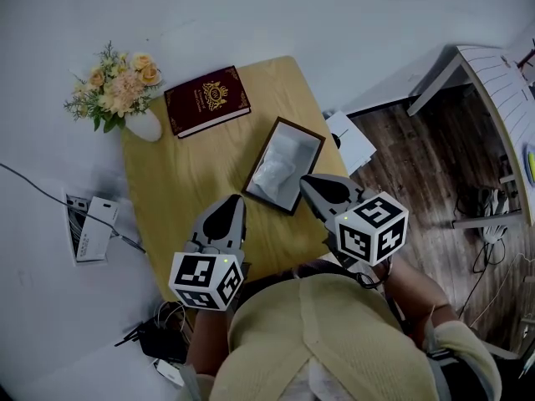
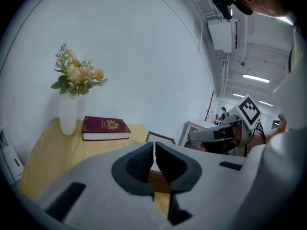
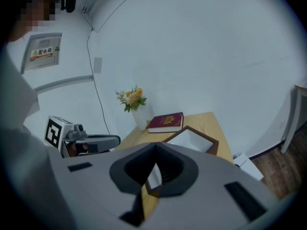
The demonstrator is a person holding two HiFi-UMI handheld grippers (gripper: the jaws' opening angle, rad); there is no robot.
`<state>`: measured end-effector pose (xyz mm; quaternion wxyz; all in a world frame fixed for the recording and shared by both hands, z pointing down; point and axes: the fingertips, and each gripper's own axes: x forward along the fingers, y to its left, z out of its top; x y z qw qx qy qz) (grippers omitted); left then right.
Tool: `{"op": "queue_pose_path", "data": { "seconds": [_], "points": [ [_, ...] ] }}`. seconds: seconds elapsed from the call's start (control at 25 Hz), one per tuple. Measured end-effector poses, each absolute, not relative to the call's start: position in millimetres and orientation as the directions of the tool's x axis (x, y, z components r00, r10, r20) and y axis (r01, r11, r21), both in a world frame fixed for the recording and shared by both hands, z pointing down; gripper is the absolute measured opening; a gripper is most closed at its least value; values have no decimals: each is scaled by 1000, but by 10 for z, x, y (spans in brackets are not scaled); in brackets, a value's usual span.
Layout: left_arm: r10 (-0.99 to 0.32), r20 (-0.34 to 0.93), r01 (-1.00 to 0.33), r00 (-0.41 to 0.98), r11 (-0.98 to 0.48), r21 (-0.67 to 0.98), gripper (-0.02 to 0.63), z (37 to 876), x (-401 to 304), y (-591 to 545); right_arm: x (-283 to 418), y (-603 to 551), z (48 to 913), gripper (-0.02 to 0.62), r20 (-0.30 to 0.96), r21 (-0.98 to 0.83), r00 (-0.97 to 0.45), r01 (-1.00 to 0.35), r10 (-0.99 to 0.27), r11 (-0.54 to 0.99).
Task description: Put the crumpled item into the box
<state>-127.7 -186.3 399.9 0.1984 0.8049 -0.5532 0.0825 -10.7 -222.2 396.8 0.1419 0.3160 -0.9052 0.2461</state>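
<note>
Head view: wooden table (image 1: 180, 186) w/ a dark-framed box (image 1: 311, 170) near its right edge. The crumpled item (image 1: 280, 164) lay inside it, pale and wrinkled, filling most of the tray, so the task looked done or nearly so. A red book (image 1: 206, 100) and a vase of flowers (image 1: 121, 94) sat at the far side, well apart from the box. The left gripper (image 1: 227, 215) hung over the near part of the table, just beside the box's near-left corner. The right gripper (image 1: 316, 186) was at the box's near-right corner; contact w/ the rim couldn't be told. Left gripper view: jaws pressed together w/ nothing between them, pointing across the table at the box's edge, w/ the book and vase beyond to the left and the right gripper off to the right. Right gripper view: jaws met at the tips and held nothing. The small gap behind the tips only showed the box corner and table through it. The box interior read plain white here, so the item wasn't separable from the lining in this view. Handling, as a judgement: the item looked like thin paper or film, so v. light, soft and springy, not fragile, and likely to puff back up or cling to a pad. If it needed tucking, the best hold would be a raised fold near its middle, pinched lightly, or a closed tip pressing it flat. The box looked light and might slide if nudged.
</note>
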Motion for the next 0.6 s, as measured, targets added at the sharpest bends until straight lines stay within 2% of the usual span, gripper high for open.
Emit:
{"op": "queue_pose_path", "data": {
  "seconds": [0.6],
  "points": [
    [-863,342,-923,372,-306,232,32,3989,-1268,-1811,-121,-2173,3924,28,407,-346,-764,-636,-500,690]
  ]
}}
